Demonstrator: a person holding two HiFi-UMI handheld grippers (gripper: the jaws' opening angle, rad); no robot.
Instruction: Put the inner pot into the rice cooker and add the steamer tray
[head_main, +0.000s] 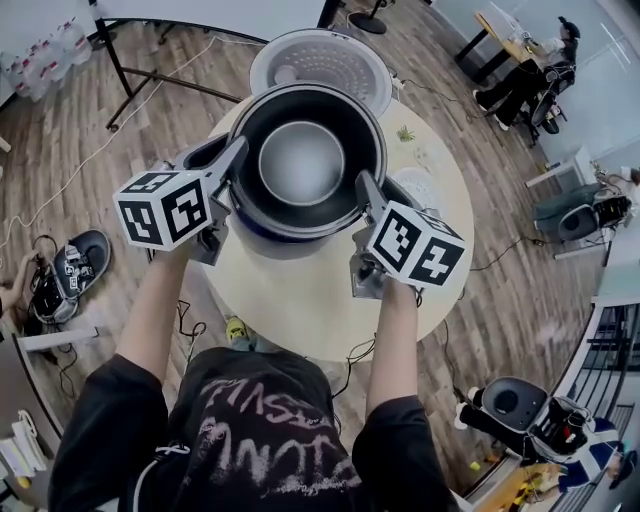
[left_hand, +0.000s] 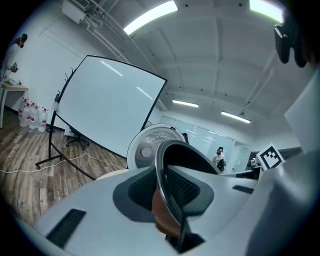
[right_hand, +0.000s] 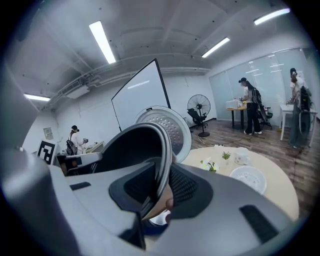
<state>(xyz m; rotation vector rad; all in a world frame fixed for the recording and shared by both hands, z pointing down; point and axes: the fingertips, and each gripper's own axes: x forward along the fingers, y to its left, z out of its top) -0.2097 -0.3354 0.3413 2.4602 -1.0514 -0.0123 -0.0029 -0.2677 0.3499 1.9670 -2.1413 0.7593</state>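
Observation:
The dark inner pot (head_main: 305, 160) with a shiny bottom is held by its rim between both grippers, right over the rice cooker body (head_main: 262, 233). How deep it sits in the cooker I cannot tell. My left gripper (head_main: 232, 168) is shut on the pot's left rim (left_hand: 169, 192). My right gripper (head_main: 368, 198) is shut on the right rim (right_hand: 161, 170). The cooker's lid (head_main: 320, 58) stands open behind the pot. On the table to the right of the right gripper lies the white steamer tray (right_hand: 248, 177), partly hidden in the head view.
The cooker stands on a round pale table (head_main: 300, 300). A small plant (right_hand: 226, 156) and a cup (right_hand: 241, 156) are at its far right side. A projection screen on a stand (left_hand: 105, 107) is behind, with people at desks further off.

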